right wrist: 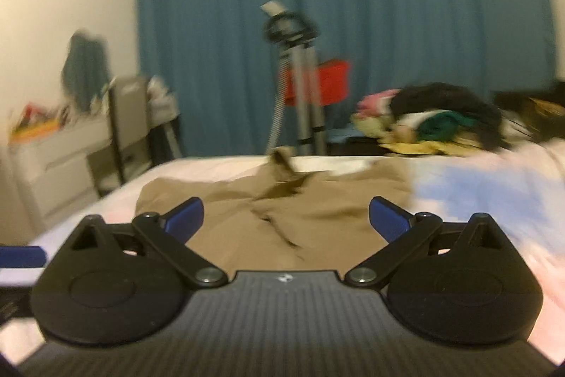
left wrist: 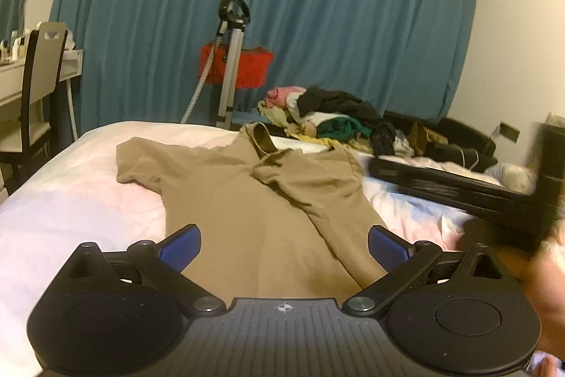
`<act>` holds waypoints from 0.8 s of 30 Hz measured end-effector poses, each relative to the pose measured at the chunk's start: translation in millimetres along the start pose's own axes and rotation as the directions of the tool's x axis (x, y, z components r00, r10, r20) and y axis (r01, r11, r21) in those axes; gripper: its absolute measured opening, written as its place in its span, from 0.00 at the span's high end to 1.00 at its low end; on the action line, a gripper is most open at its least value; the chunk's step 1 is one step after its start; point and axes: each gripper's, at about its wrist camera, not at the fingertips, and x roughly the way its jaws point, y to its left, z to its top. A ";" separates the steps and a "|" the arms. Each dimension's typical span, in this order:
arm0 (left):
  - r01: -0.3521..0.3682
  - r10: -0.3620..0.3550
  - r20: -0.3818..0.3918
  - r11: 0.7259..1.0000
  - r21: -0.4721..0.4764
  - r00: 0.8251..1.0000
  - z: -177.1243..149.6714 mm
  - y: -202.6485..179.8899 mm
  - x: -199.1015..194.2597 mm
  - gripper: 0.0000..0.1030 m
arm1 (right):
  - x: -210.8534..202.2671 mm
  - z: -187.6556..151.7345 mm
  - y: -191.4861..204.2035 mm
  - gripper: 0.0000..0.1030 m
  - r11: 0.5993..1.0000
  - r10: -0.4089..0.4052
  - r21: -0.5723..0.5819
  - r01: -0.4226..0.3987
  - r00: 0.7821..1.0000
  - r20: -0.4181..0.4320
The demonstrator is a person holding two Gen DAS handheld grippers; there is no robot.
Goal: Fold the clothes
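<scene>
A tan short-sleeved shirt (left wrist: pixel 247 200) lies spread on the pale bed sheet (left wrist: pixel 70 193), collar at the far end, its right side folded inward over the body. My left gripper (left wrist: pixel 284 248) hovers open over the shirt's near hem, blue pads wide apart and holding nothing. In the blurred right wrist view the same shirt (right wrist: pixel 282 207) lies ahead, and my right gripper (right wrist: pixel 286 218) is open above its near part, also holding nothing. The right gripper's black body shows as a blur at the right edge (left wrist: pixel 494 193) of the left wrist view.
A heap of mixed clothes (left wrist: pixel 332 119) sits at the bed's far right corner. A tripod (left wrist: pixel 229 59) with a red box (left wrist: pixel 247 66) stands before the teal curtain (left wrist: pixel 317 6). A chair (left wrist: pixel 39 83) and white desk (left wrist: pixel 14 83) stand left of the bed. A hand (left wrist: pixel 547 292) shows at right.
</scene>
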 end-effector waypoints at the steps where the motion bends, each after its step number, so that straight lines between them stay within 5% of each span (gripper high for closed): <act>1: -0.008 0.008 0.005 1.000 -0.022 1.000 0.2 9.2 2.3 0.01 | 24.2 3.4 10.9 0.02 0.999 0.030 -0.026 -0.031 0.999 -0.028; 8: -0.143 0.149 0.010 0.967 -0.211 0.989 -3.0 76.4 27.3 0.02 | 173.5 -0.4 101.5 0.02 0.956 0.258 -0.110 -0.270 0.959 -0.117; 14: -0.211 0.207 -0.047 0.931 -0.297 0.977 -10.6 116.3 54.4 0.02 | 258.6 -15.4 168.4 0.02 0.897 0.337 -0.210 -0.388 0.910 -0.242; 17: -0.221 0.199 -0.101 0.923 -0.314 0.975 -17.3 120.4 71.1 0.02 | 276.4 -27.9 183.7 0.04 0.883 0.304 -0.262 -0.389 0.900 -0.314; 18: -0.221 0.200 -0.100 0.925 -0.309 0.975 -17.8 118.4 73.4 0.02 | 277.0 -26.6 182.5 0.19 0.892 0.300 -0.247 -0.379 0.904 -0.304; 19: -0.223 0.204 -0.096 0.927 -0.301 0.974 -18.0 116.0 75.0 0.02 | 278.0 -22.5 178.5 0.54 0.909 0.283 -0.221 -0.352 0.914 -0.292; 21: -0.221 0.209 -0.073 0.931 -0.290 0.975 -17.5 110.4 73.7 0.02 | 279.9 -13.7 168.1 0.88 0.941 0.235 -0.173 -0.292 0.928 -0.287; 24: -0.208 0.210 -0.025 0.933 -0.293 0.977 -16.0 106.7 67.3 0.02 | 267.4 5.0 156.2 0.89 0.956 0.182 -0.182 -0.231 0.952 -0.248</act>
